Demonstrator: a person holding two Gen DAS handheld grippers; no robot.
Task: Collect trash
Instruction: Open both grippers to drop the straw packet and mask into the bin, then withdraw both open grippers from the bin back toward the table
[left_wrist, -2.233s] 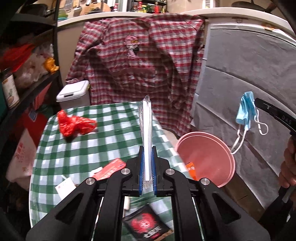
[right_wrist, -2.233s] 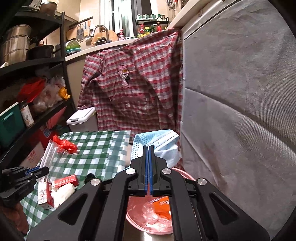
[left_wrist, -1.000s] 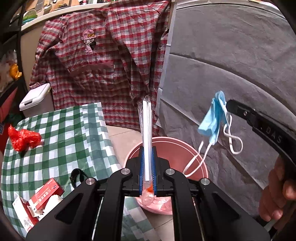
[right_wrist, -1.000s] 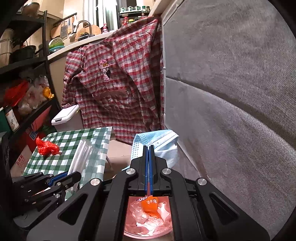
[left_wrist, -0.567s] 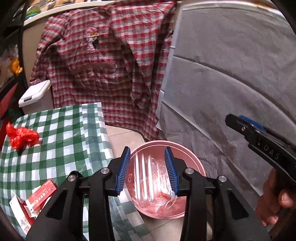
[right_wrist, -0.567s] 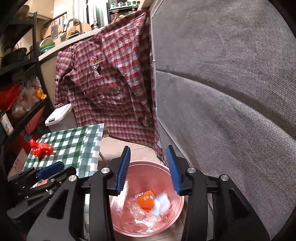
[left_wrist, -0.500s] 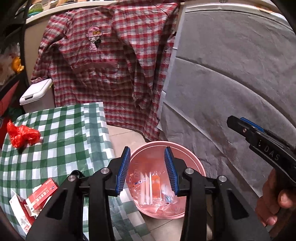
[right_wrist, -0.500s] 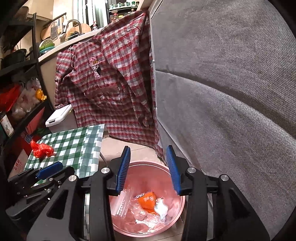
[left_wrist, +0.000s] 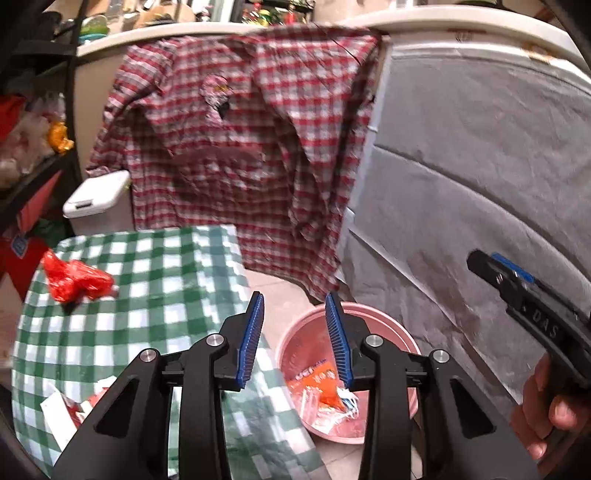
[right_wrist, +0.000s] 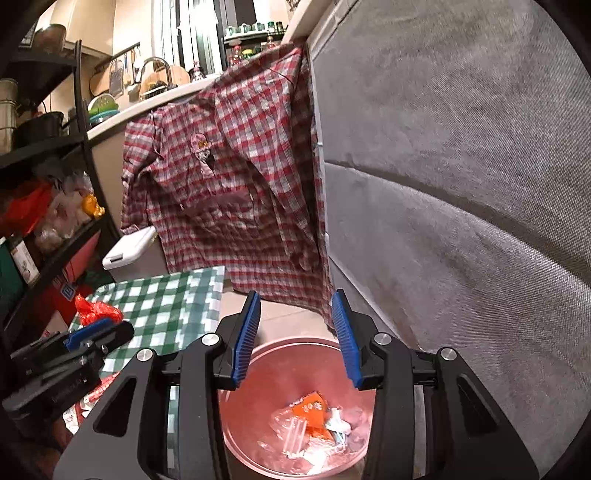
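A pink bin (left_wrist: 391, 326) (right_wrist: 280, 354) stands on the floor beside the green checked table (left_wrist: 147, 295) (right_wrist: 166, 302). It holds an orange wrapper (left_wrist: 317, 376) (right_wrist: 310, 410), clear plastic and a bit of blue mask. My left gripper (left_wrist: 293, 297) hangs over the table's edge and the bin's rim; its jaws are closing with nothing between them. My right gripper (right_wrist: 296, 293) stands open and empty above the bin. A crumpled red bag (left_wrist: 74, 280) (right_wrist: 96, 310) lies on the table's far left. Red-and-white cartons (left_wrist: 74, 406) lie at its near left.
A red plaid shirt (left_wrist: 251, 147) hangs behind the table. A white lidded bin (left_wrist: 96, 199) sits below it. A grey covered appliance (left_wrist: 461, 184) fills the right side. Dark shelves (right_wrist: 37, 221) with jars and bags line the left. A hand (left_wrist: 550, 410) holds the right gripper's handle.
Both grippers opened. The clear straw packet fell from the left and the blue mask from the right into the pink bin. The left gripper then drew back up toward the table.
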